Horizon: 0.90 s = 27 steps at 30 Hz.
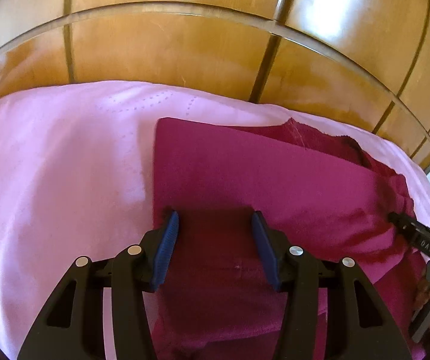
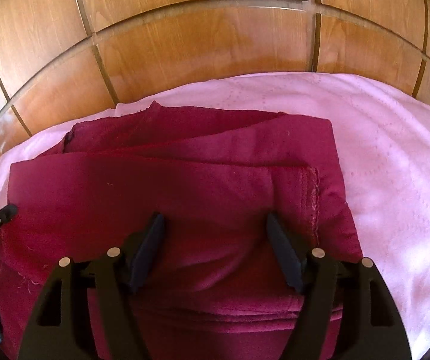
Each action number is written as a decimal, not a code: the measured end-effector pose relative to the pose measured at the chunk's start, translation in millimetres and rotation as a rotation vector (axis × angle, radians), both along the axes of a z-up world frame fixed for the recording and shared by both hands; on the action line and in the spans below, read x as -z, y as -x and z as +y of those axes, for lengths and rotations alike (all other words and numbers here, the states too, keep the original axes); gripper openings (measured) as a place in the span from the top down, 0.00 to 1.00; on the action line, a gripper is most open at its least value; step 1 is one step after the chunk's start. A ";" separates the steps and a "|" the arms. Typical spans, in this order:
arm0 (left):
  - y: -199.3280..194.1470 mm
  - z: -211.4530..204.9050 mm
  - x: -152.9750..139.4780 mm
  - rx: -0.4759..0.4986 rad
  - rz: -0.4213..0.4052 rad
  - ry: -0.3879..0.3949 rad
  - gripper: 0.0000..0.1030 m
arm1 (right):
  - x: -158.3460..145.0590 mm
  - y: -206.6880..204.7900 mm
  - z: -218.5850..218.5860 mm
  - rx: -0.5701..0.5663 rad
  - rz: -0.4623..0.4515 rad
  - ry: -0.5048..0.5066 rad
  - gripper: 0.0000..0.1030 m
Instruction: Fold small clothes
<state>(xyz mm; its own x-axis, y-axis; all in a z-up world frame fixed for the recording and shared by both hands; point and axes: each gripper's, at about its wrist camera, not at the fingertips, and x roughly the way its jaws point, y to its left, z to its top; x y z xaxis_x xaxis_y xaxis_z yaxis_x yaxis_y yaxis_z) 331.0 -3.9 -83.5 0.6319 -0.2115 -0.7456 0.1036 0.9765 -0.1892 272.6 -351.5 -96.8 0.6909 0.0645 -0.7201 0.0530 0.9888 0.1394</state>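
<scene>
A magenta garment (image 1: 260, 174) lies folded in layers on a pink sheet (image 1: 49, 156). It also shows in the right wrist view (image 2: 169, 180), with a stitched hem at its right side. My left gripper (image 1: 215, 219) is open, its blue pads just above the near left part of the cloth. My right gripper (image 2: 215, 219) is open over the near middle of the cloth. The right gripper's tip shows at the right edge of the left wrist view (image 1: 395, 219), touching the cloth. The left gripper's tip shows at the left edge of the right wrist view (image 2: 7, 211).
A wooden panelled wardrobe (image 1: 184, 45) stands right behind the bed, seen too in the right wrist view (image 2: 199, 39). The pink sheet (image 2: 395, 150) spreads to the right of the garment.
</scene>
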 end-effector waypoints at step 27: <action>138.5 27.1 -15.7 0.046 -0.035 -0.071 0.51 | -6.4 117.8 -3.9 -0.002 0.032 0.104 0.15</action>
<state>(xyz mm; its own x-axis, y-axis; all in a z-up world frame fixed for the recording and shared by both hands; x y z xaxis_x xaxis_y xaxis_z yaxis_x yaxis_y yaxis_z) 192.5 23.3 -67.8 0.6485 -0.1879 -0.7377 0.1536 0.9814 -0.1150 154.8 -355.4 -90.4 0.6670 -0.0101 -0.7450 0.0537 0.9980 0.0346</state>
